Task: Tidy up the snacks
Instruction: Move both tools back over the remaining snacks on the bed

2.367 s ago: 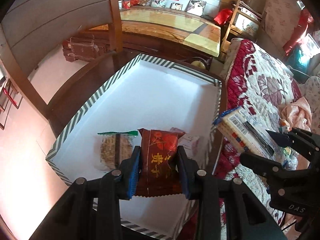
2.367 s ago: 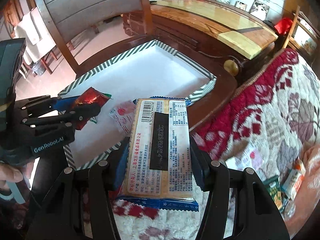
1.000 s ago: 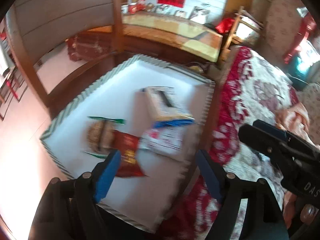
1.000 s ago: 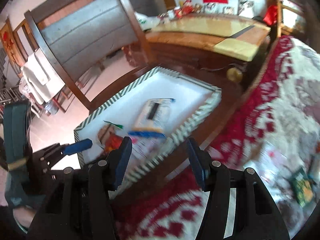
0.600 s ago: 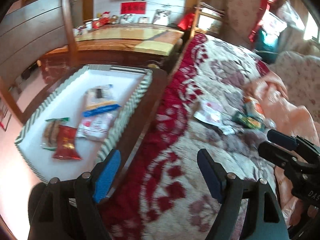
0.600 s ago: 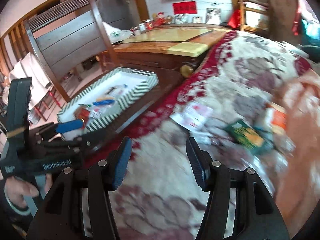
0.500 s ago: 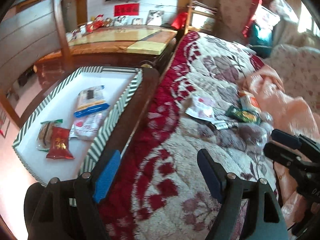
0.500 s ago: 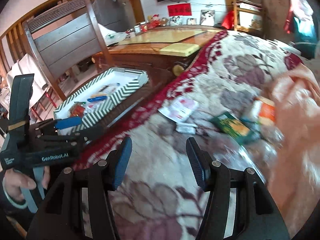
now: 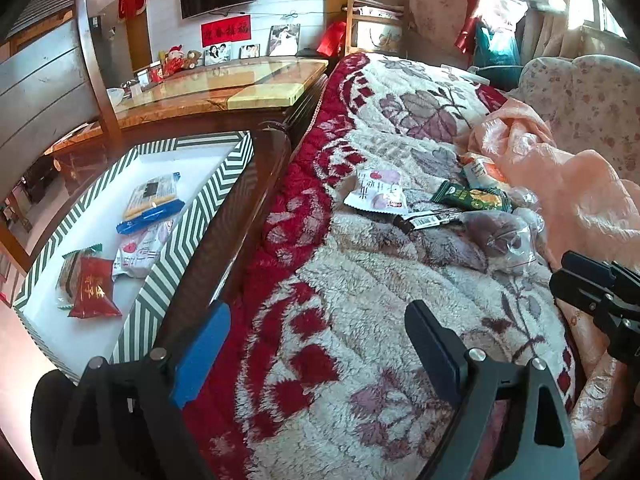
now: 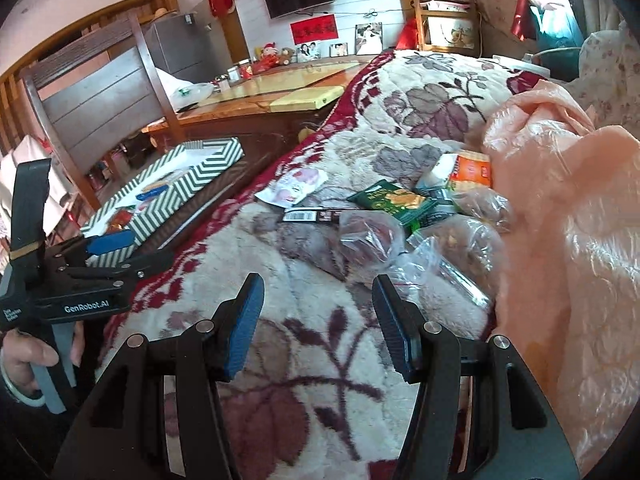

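Observation:
A striped white tray [image 9: 192, 220] on a wooden stool holds a red packet [image 9: 93, 290], a white packet [image 9: 140, 248] and a blue-edged cracker pack [image 9: 152, 198]. Loose snacks lie on the floral blanket: a white-pink packet [image 9: 376, 192], a green packet [image 9: 472, 198], a black bar [image 9: 428, 220] and clear bags [image 10: 372, 240]. My left gripper [image 9: 316, 344] is open and empty over the blanket beside the tray. My right gripper [image 10: 318, 320] is open and empty, short of the clear bags.
A peach plastic sheet [image 10: 560, 208] covers the blanket's right side. A wooden chair back [image 10: 100, 96] and a yellow-topped table [image 9: 224, 88] stand behind the tray [image 10: 192, 176]. An orange packet [image 10: 468, 172] lies by the peach sheet.
Both grippers let go of their packets into the tray, then drew back from it and swung right over the blanket toward the loose snacks. Both are now open and empty.

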### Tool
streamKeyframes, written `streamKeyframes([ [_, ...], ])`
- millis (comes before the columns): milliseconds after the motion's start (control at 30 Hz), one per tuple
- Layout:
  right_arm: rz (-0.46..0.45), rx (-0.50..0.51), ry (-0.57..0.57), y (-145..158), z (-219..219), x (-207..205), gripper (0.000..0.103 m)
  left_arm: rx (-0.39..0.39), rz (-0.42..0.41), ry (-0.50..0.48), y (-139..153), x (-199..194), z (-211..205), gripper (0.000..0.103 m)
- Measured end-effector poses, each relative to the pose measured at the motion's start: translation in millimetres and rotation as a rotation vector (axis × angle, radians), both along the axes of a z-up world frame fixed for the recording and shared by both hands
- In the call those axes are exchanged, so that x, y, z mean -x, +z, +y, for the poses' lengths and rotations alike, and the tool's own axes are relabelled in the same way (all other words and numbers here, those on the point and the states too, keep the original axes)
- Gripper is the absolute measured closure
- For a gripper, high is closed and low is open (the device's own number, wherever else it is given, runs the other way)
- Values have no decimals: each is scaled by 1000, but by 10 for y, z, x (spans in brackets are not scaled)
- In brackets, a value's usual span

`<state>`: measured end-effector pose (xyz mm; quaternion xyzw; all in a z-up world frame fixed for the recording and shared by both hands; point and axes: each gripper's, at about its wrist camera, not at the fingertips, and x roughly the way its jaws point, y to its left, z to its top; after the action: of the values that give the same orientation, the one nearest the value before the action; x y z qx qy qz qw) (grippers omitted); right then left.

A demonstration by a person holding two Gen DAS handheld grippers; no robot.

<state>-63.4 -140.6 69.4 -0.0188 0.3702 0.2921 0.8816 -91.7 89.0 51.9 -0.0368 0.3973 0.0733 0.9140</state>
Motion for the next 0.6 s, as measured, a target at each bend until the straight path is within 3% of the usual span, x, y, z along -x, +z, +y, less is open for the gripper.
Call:
streamKeyframes([
  [400,38,-2,3,-99,7,-42,47,-15,22,-17,-23,2,-29,8],
  [500,51,-15,-2,-117,-7,-58,38,-15,24,-16,-25,2,-28,8],
  [600,60,-16,-4,-129,-8,-69,38,-14,29,-17,-29,0,-31,8],
])
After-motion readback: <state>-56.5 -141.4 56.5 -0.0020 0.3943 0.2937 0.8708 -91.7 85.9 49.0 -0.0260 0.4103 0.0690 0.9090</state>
